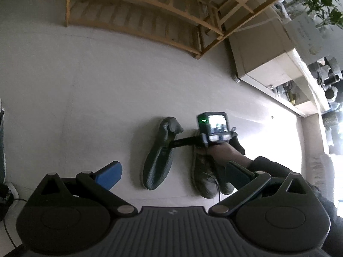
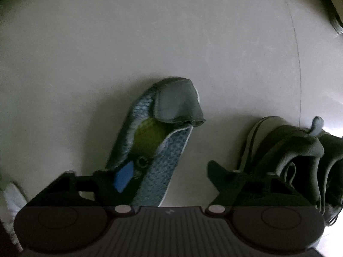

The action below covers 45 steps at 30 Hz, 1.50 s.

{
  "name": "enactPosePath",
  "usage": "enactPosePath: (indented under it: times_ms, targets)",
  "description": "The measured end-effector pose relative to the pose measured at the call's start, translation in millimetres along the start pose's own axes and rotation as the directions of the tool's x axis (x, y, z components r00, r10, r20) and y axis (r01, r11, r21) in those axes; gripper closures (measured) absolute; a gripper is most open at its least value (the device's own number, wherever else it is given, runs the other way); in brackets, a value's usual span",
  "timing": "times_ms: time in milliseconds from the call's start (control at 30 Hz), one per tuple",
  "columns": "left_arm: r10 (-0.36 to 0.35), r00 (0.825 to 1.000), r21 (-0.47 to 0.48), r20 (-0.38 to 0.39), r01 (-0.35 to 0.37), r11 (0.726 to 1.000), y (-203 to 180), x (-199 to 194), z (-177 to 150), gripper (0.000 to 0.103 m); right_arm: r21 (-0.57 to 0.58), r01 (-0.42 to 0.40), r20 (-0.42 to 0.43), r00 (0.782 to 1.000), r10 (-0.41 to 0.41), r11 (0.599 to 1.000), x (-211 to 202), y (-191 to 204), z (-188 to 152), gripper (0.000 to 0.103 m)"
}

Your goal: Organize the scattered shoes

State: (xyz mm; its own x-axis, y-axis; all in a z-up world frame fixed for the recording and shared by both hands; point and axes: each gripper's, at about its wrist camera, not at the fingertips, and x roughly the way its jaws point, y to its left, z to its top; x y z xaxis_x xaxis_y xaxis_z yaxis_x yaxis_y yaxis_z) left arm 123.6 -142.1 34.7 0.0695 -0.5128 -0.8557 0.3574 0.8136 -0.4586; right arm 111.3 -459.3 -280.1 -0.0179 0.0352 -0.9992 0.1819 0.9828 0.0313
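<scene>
Knit blue shoe [image 2: 154, 150] lay under our right gripper [image 2: 171, 175], fingers [image 2: 123, 178] parted astride its collar; gripping only soft fabric risked slipping. Left gripper [image 1: 171, 171] open.

Left claw [image 1: 171, 171]: black body, ribbed grey plate at centre with a small pale logo, two round black discs flanking the plate, silver pivot pins on black link arms. Pads [image 1: 108, 175] are blue, flat and rectangular. Right claw [image 2: 171, 177]: same build, ribbed plate, silver pins either side of the plate, blue pad on the finger left of the plate. From the left wrist, its camera block carries a lit screen and a green LED. Dark sleeve [image 1: 276, 167] beside that block.
</scene>
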Motion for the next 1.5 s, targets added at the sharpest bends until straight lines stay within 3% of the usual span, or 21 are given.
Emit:
enactPosePath:
  times_ms: [67, 100, 133, 200, 333, 400, 467, 800, 1267, 1367, 1400, 1433, 1500]
  targets:
    - [-0.005, 1.0, 0.023, -0.002, 0.005, 1.0, -5, 1, 0, 0.0, -0.008, -0.009, -0.013, 1.0, 0.009, 1.0, 8, 3, 1, 0.054]
    - [-0.008, 1.0, 0.028, -0.006, 0.008, 1.0, -6, 1, 0, 0.0, -0.009, -0.017, -0.014, 1.0, 0.017, 1.0, 10, 5, 1, 0.068]
    - [-0.009, 1.0, 0.027, -0.009, 0.01, 1.0, -7, 2, 1, 0.0, -0.015, -0.034, -0.014, 0.999, 0.034, 0.999, 12, 7, 1, 0.089]
    - [-0.01, 1.0, 0.014, -0.019, 0.011, 1.0, -7, 4, 1, 0.0, -0.072, -0.032, -0.011, 0.999, 0.031, 0.997, 15, 14, 0, 0.095]
    - [-0.021, 0.999, 0.005, -0.038, 0.021, 1.0, -10, 7, 0, 0.0, -0.267, 0.038, 0.003, 0.999, -0.038, 0.963, 13, 31, -5, 0.098]
    - [-0.025, 0.999, 0.01, -0.038, 0.025, 1.0, -11, 8, 0, 0.0, -0.371, 0.094, 0.021, 0.995, -0.093, 0.924, 7, 36, -7, 0.098]
    - [-0.024, 0.999, 0.021, -0.038, 0.025, 0.999, -14, 8, 0, 0.0, -0.408, 0.122, 0.028, 0.992, -0.12, 0.905, 3, 33, -7, 0.098]
    - [-0.034, 0.999, 0.013, -0.039, 0.035, 0.999, -23, 10, 1, 0.0, -0.436, 0.11, -0.063, 0.986, -0.152, 0.893, 3, 6, -30, 0.098]
    - [-0.027, 0.999, 0.016, -0.036, 0.027, 0.999, -28, 16, 5, 0.0, -0.437, 0.1, -0.102, 0.982, -0.16, 0.894, -9, -1, -53, 0.098]
    - [-0.029, 0.999, 0.02, -0.025, 0.03, 0.999, -26, 15, 5, 0.0, -0.44, 0.109, -0.098, 0.981, -0.168, 0.891, -13, -1, -51, 0.094]
    - [-0.029, 0.999, 0.02, -0.022, 0.029, 0.999, -26, 15, 6, 0.0, -0.448, 0.115, -0.09, 0.981, -0.173, 0.887, -13, 1, -50, 0.083]
    - [-0.026, 0.999, 0.02, -0.018, 0.027, 0.999, -25, 14, 6, 0.0, -0.452, 0.119, -0.086, 0.981, -0.176, 0.884, -18, 3, -50, 0.057]
    - [-0.016, 1.0, 0.015, 0.003, 0.016, 1.0, -22, 11, 6, 0.0, -0.451, 0.096, -0.082, 0.986, -0.148, 0.888, -27, 7, -48, 0.028]
